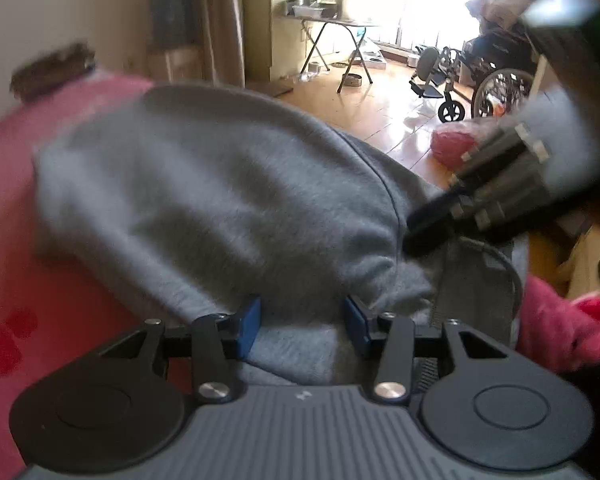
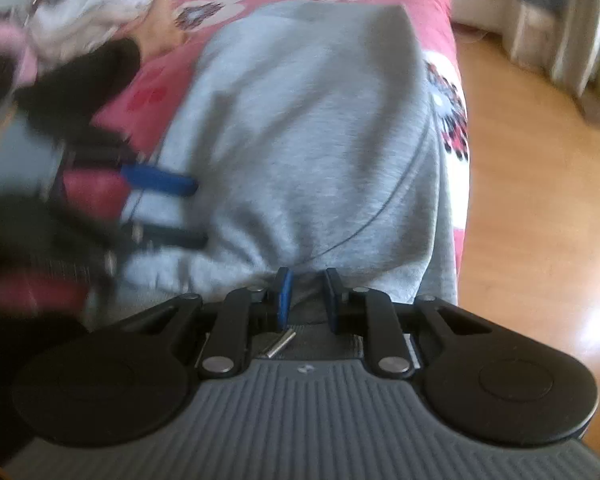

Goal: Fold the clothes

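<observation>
Pink floral bedcover [image 2: 446, 12], bearing one grey sweatshirt [image 2: 308, 128] spread across it; right gripper [image 2: 306, 300] nipping its bunched near edge, blue pads almost together; left gripper [image 1: 302, 326], pads set wider with grey cloth between them; wooden floor [image 2: 540, 200] alongside, wheelchair [image 1: 480, 84] beyond.
</observation>
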`<state>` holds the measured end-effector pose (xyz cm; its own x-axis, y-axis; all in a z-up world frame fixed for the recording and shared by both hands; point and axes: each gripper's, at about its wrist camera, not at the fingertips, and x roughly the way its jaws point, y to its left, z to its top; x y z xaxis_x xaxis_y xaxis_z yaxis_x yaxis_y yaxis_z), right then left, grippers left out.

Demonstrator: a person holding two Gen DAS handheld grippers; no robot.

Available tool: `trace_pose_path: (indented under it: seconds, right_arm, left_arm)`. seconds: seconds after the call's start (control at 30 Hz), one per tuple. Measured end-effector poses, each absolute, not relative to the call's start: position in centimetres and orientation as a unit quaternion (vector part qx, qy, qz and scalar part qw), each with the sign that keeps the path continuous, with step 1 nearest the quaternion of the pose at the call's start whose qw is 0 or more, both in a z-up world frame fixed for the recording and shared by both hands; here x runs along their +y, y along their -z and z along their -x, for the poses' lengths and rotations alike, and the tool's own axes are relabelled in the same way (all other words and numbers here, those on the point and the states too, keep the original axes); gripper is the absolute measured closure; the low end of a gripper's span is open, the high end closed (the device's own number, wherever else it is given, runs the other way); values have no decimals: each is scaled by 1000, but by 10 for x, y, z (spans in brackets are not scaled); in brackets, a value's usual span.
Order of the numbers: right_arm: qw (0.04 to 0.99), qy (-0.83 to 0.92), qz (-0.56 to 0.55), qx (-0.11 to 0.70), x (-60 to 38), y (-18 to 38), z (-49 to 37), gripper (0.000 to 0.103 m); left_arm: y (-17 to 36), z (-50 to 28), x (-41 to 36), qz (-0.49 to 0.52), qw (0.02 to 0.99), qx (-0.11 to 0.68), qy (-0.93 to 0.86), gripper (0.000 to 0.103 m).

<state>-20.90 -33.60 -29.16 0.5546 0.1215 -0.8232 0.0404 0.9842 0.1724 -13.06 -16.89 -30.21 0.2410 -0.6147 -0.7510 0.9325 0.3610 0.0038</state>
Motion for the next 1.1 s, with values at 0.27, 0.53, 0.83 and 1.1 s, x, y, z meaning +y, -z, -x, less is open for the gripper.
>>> trace_pose_path:
  seconds: [0.27,0.53,0.83,1.1]
  right_arm:
    - [895,-32,-92,434,-358,254,181,83]
    - [885,-21,-59,462,-349,294,171,77]
    - [874,-26,-76,479,-351,265,154,77]
    - [884,-60,-170,431,-361,185,27,68]
  left_arm:
    - [276,80,-145,-97,773,389,491,55]
    - [254,-48,-127,-16,847,388,364,55]
    - [276,-96,-113,53,829,429,355,57]
    - [284,-76,-123,47,813,419,400,51]
